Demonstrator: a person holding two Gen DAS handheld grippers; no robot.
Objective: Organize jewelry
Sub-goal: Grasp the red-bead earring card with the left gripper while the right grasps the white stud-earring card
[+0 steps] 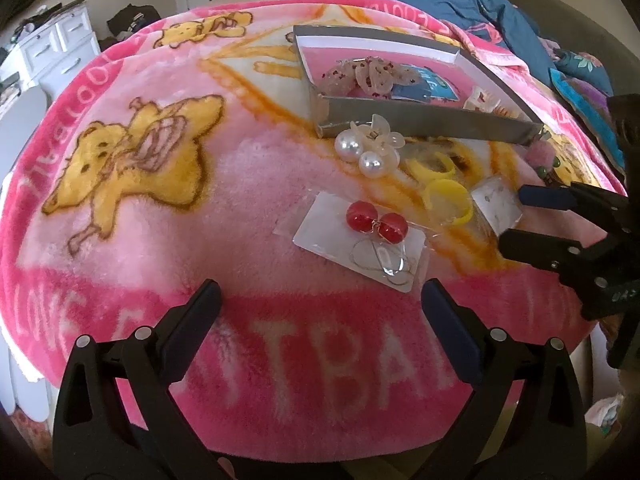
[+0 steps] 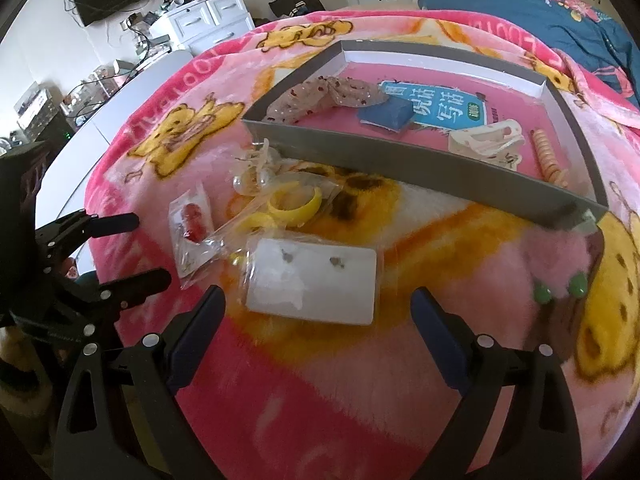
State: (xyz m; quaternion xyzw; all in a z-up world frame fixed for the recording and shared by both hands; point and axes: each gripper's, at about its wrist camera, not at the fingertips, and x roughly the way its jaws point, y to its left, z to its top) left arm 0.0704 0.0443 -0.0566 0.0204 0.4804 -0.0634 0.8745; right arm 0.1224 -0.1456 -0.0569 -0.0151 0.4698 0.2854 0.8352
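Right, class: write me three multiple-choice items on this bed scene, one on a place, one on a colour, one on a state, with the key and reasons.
1. Where does the blue pouch lie?
A. inside the grey box
B. on the blanket beside the box
C. in a claw

2. What colour are the two round beads on the earring card?
A. green
B. red
C. black

3. How stands the right claw?
A. shut on a ring
B. shut on the white stud card
C. open

Key: 1 A, the box walls surround it; 2 B, the red beads sit side by side on the card; 3 C, its fingers are spread apart just short of the white stud card, gripping nothing.
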